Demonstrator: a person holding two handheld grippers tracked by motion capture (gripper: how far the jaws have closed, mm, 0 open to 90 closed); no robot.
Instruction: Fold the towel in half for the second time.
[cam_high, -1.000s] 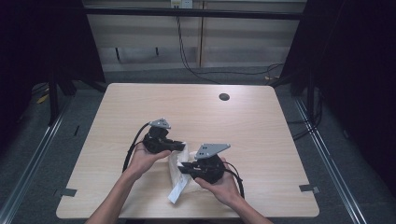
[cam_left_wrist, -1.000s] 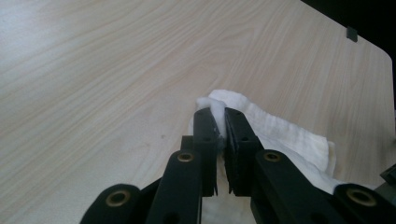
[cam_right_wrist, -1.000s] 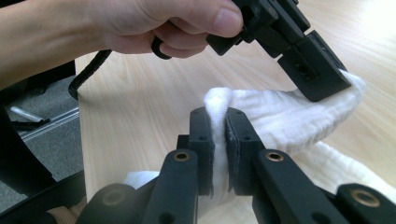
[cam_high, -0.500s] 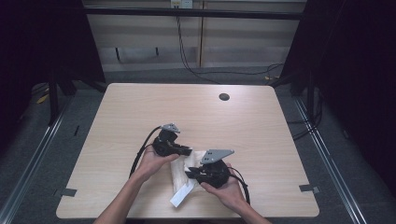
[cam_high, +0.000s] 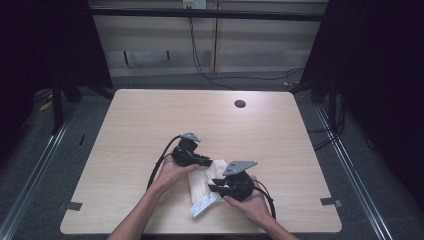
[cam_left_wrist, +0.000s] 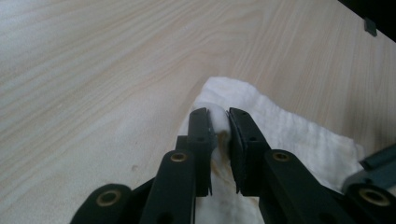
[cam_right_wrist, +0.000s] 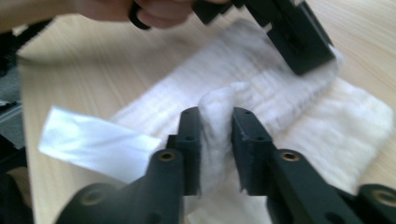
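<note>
Tabletop (cam_high: 150, 120): pale wood grain, rectangular, set on a dark floor.

Cloth (cam_high: 202, 180): white, quilted and rumpled. Lies flat on the tabletop toward 6 o'clock, slightly to the 3 o'clock side of centre. Brownish stain visible in the left gripper view (cam_left_wrist: 289, 130), close to the fingers. Long axis running from 12 to 6 o'clock in the high view.

Left gripper (cam_high: 207, 162): held in the left hand (cam_high: 172, 172) at 10 o'clock of the cloth, pointing toward 4 o'clock. Fingers (cam_left_wrist: 201, 135) just opened further, now slightly spread. Small upright fold of the cloth between them, loosely enclosed rather than squeezed.

Right gripper (cam_high: 212, 185): held in the right hand (cam_high: 250, 202) at 4 o'clock of the cloth, pointing toward 9 o'clock. Fingers (cam_right_wrist: 189, 140) just opened further, likewise slightly spread. Puffy ridge of the cloth (cam_right_wrist: 336, 121) between them, filling the gap without visible pinching. Left gripper (cam_right_wrist: 299, 37) seen beyond, at 1 o'clock in the right gripper view, resting on the far edge of the cloth.

Label (cam_high: 202, 206): smooth white strip at the 6 o'clock end of the cloth, flat on the tabletop. Seen at 9 o'clock in the right gripper view (cam_right_wrist: 93, 140).

Hole (cam_high: 240, 104): small, dark and round, at 1 o'clock on the tabletop, well apart from the cloth.
</note>
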